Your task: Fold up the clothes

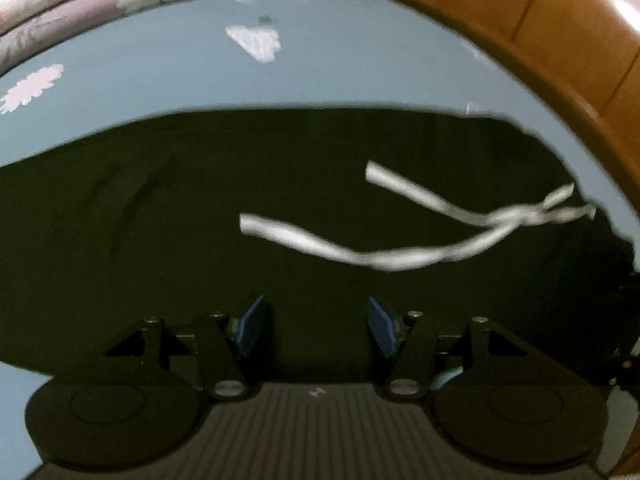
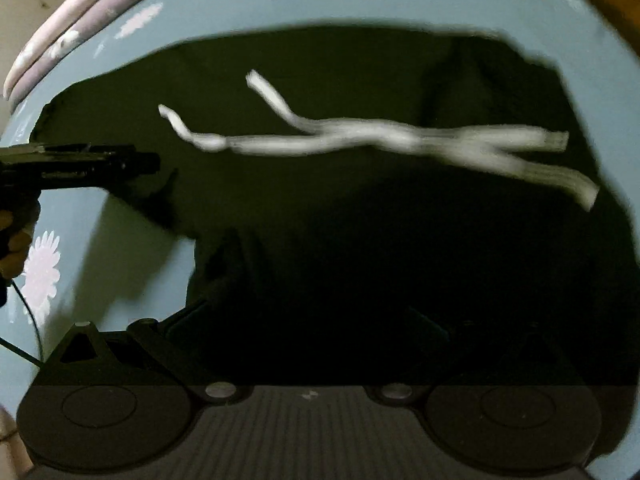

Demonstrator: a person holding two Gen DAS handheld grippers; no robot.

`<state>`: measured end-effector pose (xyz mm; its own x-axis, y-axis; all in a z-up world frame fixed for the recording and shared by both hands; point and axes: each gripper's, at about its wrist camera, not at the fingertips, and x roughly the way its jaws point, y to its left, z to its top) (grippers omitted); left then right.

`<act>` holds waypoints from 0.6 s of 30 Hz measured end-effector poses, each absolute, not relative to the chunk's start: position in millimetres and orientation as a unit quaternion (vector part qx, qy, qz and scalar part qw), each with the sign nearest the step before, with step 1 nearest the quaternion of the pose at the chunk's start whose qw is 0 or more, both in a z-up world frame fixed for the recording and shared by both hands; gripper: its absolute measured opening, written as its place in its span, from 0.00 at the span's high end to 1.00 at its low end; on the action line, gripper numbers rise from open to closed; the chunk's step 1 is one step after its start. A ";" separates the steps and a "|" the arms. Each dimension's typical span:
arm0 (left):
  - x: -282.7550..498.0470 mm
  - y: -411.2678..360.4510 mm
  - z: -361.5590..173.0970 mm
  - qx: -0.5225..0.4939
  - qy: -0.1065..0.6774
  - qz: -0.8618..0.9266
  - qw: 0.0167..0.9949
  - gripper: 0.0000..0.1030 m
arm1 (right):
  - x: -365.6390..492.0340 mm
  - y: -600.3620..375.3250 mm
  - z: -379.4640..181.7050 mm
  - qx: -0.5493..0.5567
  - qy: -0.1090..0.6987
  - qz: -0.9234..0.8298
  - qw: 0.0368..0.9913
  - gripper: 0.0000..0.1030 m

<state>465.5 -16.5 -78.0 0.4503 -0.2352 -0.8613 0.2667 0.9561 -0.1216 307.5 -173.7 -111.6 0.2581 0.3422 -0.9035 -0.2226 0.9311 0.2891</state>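
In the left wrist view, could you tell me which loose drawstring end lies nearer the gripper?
The lower-left end, closer to the left gripper than the upper end.

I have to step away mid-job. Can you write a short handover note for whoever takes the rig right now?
Left gripper: blue-padded fingers apart, nothing between them, over the dark garment.
Right gripper: fingers lost against the dark cloth in its own view, so state unclear.
Garment lies spread on the light blue flowered sheet, white drawstring loose on top. A wooden bed frame borders the sheet.
Done: garment laid out; no fold visible.
Left: grip an edge, fold it over, probably tucking the drawstring in.
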 end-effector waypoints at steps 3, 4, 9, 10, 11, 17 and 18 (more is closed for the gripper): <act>453.8 -9.1 -88.7 0.029 0.517 -0.134 0.845 0.42 | 298.2 -178.8 -116.3 0.081 0.585 0.178 0.787 0.00; 450.8 -8.7 -87.0 0.036 0.522 -0.133 0.842 0.42 | 295.2 -180.3 -116.2 0.088 0.585 0.177 0.786 0.00; 438.0 -6.5 -69.1 0.017 0.537 -0.122 0.835 0.43 | 284.1 -194.8 -93.3 0.108 0.572 0.184 0.792 0.00; 434.4 -7.7 -65.7 0.015 0.538 -0.122 0.834 0.43 | 281.8 -199.1 -88.3 0.110 0.569 0.186 0.793 0.00; 430.0 -8.6 -62.2 0.015 0.538 -0.122 0.834 0.43 | 280.9 -201.7 -83.5 0.109 0.567 0.188 0.795 0.00; 393.3 -7.5 -47.2 -0.009 0.552 -0.107 0.827 0.46 | 269.9 -210.9 -76.5 0.067 0.576 0.227 0.782 0.00; 385.5 -6.3 -46.0 -0.014 0.554 -0.099 0.827 0.46 | 267.9 -209.3 -77.3 0.056 0.580 0.243 0.776 0.00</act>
<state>385.5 -6.3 -46.0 0.3668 -0.1780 -0.9131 0.1477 0.9802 -0.1317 267.9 -209.3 -77.3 0.2090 0.4410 -0.8728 -0.3121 0.8759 0.3678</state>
